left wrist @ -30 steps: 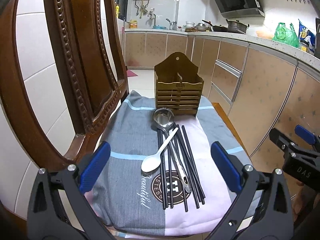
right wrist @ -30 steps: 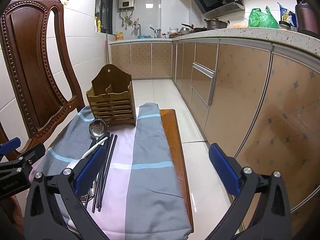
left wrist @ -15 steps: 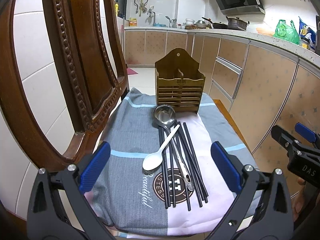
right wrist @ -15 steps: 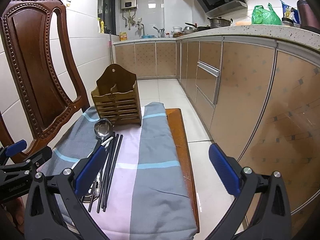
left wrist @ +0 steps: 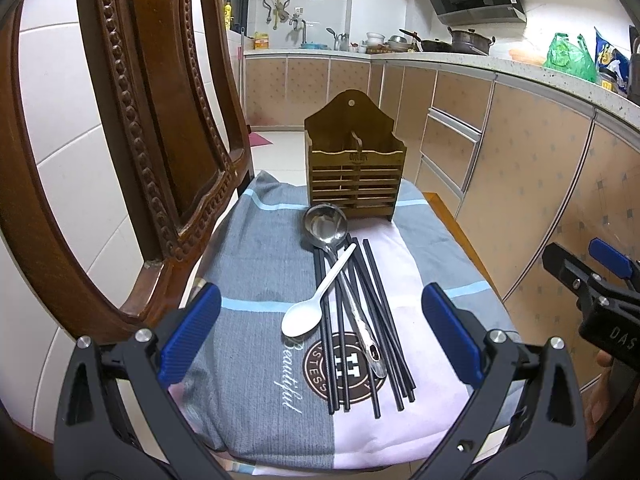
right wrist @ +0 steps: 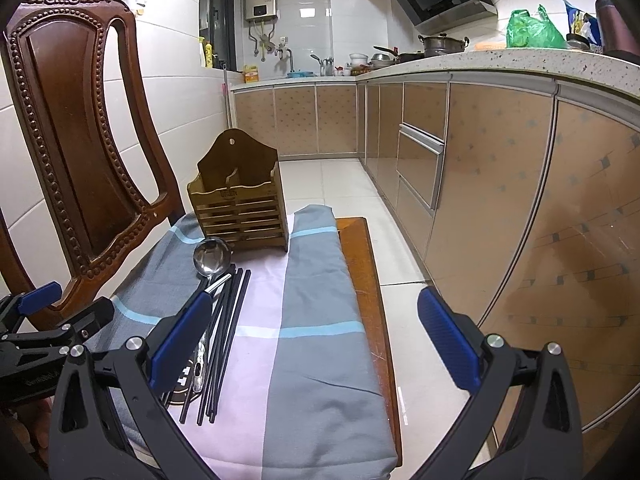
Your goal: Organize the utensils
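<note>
Left gripper (left wrist: 316, 332) and right gripper (right wrist: 312, 336) both spread apart, empty, above black chopsticks (left wrist: 374, 312), white spoon (left wrist: 316, 300), ladle (left wrist: 326, 226) before wooden holder (left wrist: 354, 172).

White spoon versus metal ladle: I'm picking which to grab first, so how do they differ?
The white spoon is shorter with a shallow oval bowl; the metal ladle is shiny, longer, with a deep round bowl. The spoon's bowl faces the camera, the ladle's faces the wooden holder. Both lie across the black chopsticks.
</note>
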The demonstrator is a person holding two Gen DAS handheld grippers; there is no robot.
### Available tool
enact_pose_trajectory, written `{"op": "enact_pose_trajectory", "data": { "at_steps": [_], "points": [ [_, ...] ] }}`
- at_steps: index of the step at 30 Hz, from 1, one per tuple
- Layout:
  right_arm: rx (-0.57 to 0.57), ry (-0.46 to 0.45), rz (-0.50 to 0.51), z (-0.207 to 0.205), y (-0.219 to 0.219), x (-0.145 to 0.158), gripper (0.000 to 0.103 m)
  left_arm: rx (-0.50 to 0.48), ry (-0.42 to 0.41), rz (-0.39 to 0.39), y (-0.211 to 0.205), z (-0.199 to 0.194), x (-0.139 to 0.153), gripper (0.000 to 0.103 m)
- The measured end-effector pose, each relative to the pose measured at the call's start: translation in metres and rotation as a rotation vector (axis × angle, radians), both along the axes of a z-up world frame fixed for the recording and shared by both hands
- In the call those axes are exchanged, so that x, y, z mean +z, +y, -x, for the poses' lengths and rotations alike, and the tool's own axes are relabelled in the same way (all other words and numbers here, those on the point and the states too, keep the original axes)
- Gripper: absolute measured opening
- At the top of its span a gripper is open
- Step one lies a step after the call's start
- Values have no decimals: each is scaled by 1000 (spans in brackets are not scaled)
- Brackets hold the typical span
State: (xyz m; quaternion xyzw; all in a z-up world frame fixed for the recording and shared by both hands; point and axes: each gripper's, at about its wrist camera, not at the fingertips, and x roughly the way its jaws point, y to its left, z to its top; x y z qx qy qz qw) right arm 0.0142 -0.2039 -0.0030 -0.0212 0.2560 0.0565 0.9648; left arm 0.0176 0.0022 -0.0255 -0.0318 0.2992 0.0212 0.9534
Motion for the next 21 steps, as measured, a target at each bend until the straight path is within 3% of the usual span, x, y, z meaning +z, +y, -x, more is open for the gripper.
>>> {"op": "enact_pose_trajectory", "data": {
  "at_steps": [15, 21],
  "points": [
    [23, -27, 76, 2, 10, -5, 100, -11, 13, -11, -4, -2, -4, 99],
    [45, -54, 59, 2, 8, -1, 100, -40, 26, -22, -6, -7, -8, 99]
  ]
}}
